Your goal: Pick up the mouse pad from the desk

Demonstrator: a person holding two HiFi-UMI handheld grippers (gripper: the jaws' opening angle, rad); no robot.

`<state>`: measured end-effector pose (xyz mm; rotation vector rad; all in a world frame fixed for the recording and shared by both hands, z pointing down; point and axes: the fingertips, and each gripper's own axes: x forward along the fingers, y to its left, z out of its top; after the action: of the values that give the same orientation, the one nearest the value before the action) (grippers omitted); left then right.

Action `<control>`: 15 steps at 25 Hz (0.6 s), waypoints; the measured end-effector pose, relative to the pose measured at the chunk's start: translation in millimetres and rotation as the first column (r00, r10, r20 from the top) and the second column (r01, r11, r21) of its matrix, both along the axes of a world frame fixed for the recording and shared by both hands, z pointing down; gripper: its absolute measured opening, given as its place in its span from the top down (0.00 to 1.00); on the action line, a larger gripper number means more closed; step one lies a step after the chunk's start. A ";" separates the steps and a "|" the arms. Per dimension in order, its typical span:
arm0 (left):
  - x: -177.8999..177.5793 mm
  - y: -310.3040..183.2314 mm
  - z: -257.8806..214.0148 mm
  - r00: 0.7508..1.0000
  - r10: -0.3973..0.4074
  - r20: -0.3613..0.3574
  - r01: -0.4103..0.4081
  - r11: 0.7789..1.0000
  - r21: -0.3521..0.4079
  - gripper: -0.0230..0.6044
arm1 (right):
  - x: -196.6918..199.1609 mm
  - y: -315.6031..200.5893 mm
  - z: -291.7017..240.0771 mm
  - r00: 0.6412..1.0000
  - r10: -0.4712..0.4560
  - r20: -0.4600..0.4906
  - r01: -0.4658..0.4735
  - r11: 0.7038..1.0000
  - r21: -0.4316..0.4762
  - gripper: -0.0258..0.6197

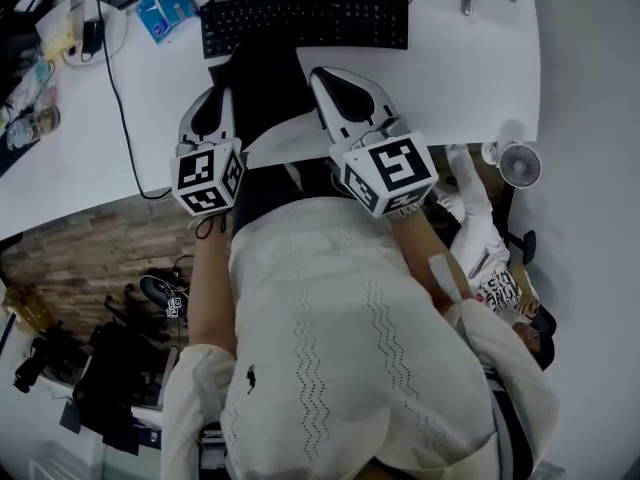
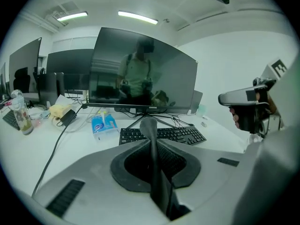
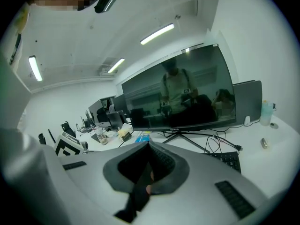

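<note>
Office room w/ a white table (image 1: 450,78). A keyboard (image 1: 300,18) lies at its far side and a big dark monitor (image 2: 140,69) stands behind it.

The pad (image 1: 262,93) is black. It is between the two grippers, in front of the keyboard, and reaches over the near table edge toward the person's body. The left gripper (image 1: 213,108) has its fingers closed on the pad: in the left gripper view the pad stands edge-on as a thin dark sheet, pinched in the middle. The right gripper (image 1: 340,93) does the same on the other side, its fingers pressed together w/ the dark sheet between them.

Step in hand, as I judge: the grasp is made and the lift is under way or nearly complete. Both gripper cams look level over the keyboard, so the pad is prob. off the table, but I cannot confirm that its far end is free.

Next move calls for raising both grippers together at the same speed, w/ a firm grip and both sides approx. level, so the soft pad does not fold or slip. Also mind the keyboard near the far end.
</note>
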<state>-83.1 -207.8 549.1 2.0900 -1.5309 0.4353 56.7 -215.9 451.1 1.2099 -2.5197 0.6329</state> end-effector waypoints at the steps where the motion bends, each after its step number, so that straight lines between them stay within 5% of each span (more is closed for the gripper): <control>1: 0.2 3.4 -1.9 1.000 -0.002 -0.005 0.002 1.000 0.002 0.90 | 0.4 0.7 -1.0 1.000 0.001 0.002 -0.001 1.000 0.004 0.96; 15: -8.0 43.0 -37.5 0.999 -0.026 -0.018 0.027 0.998 0.052 0.90 | -6.2 7.6 -15.4 1.000 -0.018 0.010 0.017 0.998 0.053 0.96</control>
<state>-91.1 -164.8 511.6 2.1047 -1.5745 0.3700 50.5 -208.3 435.7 1.2039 -2.5680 0.5730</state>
